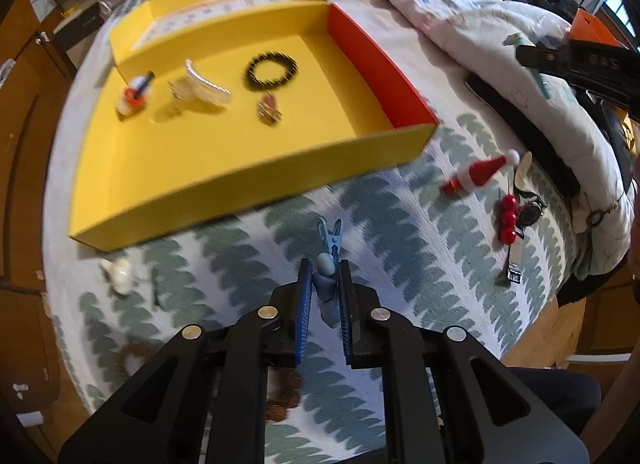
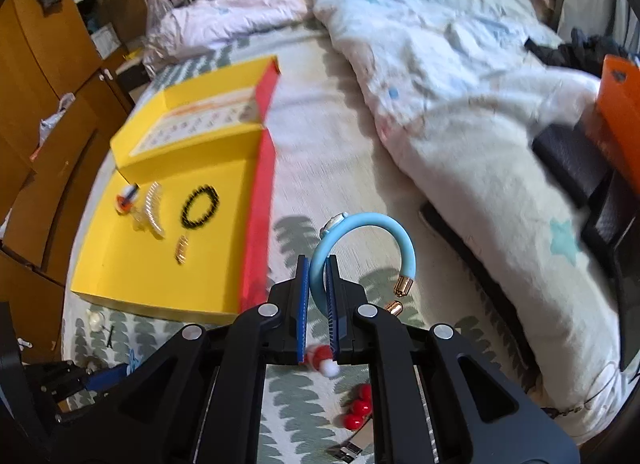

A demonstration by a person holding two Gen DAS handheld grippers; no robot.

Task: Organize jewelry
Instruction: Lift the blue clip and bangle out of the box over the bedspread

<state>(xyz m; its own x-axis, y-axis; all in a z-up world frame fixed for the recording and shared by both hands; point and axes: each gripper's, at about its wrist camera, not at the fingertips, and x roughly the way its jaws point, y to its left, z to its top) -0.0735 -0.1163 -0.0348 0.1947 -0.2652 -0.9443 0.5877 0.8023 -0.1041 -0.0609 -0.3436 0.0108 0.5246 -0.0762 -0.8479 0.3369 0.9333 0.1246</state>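
My left gripper (image 1: 325, 276) is shut on a small blue hair clip (image 1: 329, 252), held above the patterned bed sheet just short of the yellow box's near wall. My right gripper (image 2: 318, 272) is shut on a light blue open bangle (image 2: 362, 224) with gold end caps, which arcs up and to the right of the pads. The yellow box (image 1: 240, 172) (image 2: 132, 284) with a red side wall lies ahead and left in both views. Inside it lie a black bead bracelet (image 1: 272, 69) (image 2: 199, 207), a clear hair comb (image 1: 208, 82), a small gold piece (image 1: 269, 108) and an orange-and-white clip (image 1: 134, 98).
A Santa-hat clip (image 1: 478, 176) (image 2: 324, 360), red berry clip (image 1: 507, 220) (image 2: 358, 404) and dark ring piece (image 1: 530, 212) lie on the sheet at the right. A white shell clip (image 1: 120, 274) sits at the left. A rumpled duvet (image 2: 460, 112) covers the bed's right side; wooden cupboards (image 2: 48, 112) stand left.
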